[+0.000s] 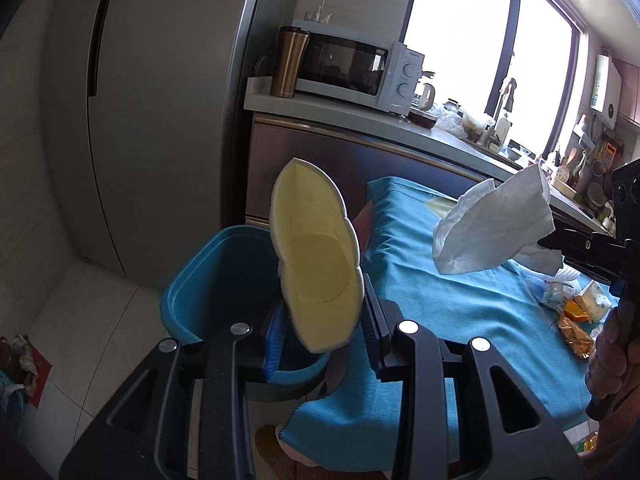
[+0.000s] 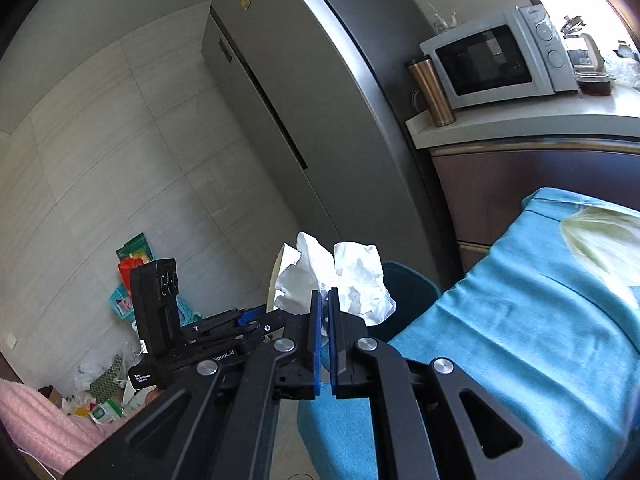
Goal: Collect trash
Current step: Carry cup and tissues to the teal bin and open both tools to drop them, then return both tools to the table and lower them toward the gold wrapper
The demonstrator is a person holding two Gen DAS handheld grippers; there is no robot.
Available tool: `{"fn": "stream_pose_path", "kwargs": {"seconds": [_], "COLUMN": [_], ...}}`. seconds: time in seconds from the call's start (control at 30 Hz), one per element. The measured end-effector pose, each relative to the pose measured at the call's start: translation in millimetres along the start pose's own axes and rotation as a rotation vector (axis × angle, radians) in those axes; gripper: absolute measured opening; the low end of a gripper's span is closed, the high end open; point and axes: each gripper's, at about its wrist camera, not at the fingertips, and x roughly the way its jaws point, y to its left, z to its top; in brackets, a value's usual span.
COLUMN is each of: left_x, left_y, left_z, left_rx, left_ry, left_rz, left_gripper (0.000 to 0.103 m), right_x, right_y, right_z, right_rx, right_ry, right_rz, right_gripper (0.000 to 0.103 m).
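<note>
A pale yellow scalloped paper plate [image 1: 316,248] stands tilted on edge between the blue pads of my left gripper [image 1: 325,322], which is shut on its lower rim. It hangs over the open blue bin [image 1: 208,280] beside the table. My right gripper [image 2: 325,300] is shut on a crumpled white tissue [image 2: 352,276], held above the table's near-left end. In the left wrist view the tissue [image 1: 496,228] hangs at the right gripper's [image 1: 546,240] tip, to the right of the plate. From the right wrist view the left gripper [image 2: 256,318] is at the left and the bin [image 2: 408,292] is behind the tissue.
The table carries a blue cloth [image 1: 460,304] with wrappers [image 1: 576,328] at its right and a pale sheet [image 2: 600,240] at its far end. Behind stand a grey fridge [image 1: 160,120] and a counter with a microwave [image 1: 352,68] and thermos [image 1: 290,62]. Bags litter the floor [image 2: 104,392].
</note>
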Motion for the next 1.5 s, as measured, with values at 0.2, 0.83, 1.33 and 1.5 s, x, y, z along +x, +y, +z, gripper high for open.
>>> {"fn": "stream_pose_path", "kwargs": {"seconds": [0.2, 0.83, 1.33, 1.5], "left_x": [18.0, 94.6, 105.5, 80.9], "left_y": [22.7, 55.4, 49.5, 30.7], "left_z": [-6.6, -21.7, -26.6, -17.5], "left_rx": [-0.033, -0.082, -0.062, -0.022], "left_ry": [0.037, 0.175, 0.163, 0.094], "left_rz": [0.041, 0.097, 0.11, 0.089], "left_gripper": [0.033, 0.037, 0.045, 0.051], "right_x": [41.2, 156.2, 139.7, 105.1], "right_y": [-1.3, -37.2, -49.7, -43.8], "right_z": [5.4, -1.6, -3.7, -1.3], "right_rx": [0.007, 0.067, 0.106, 0.071], "right_ry": [0.06, 0.306, 0.284, 0.222], "right_rz": [0.024, -0.104, -0.133, -0.128], "right_gripper": [0.002, 0.005, 0.015, 0.025]}}
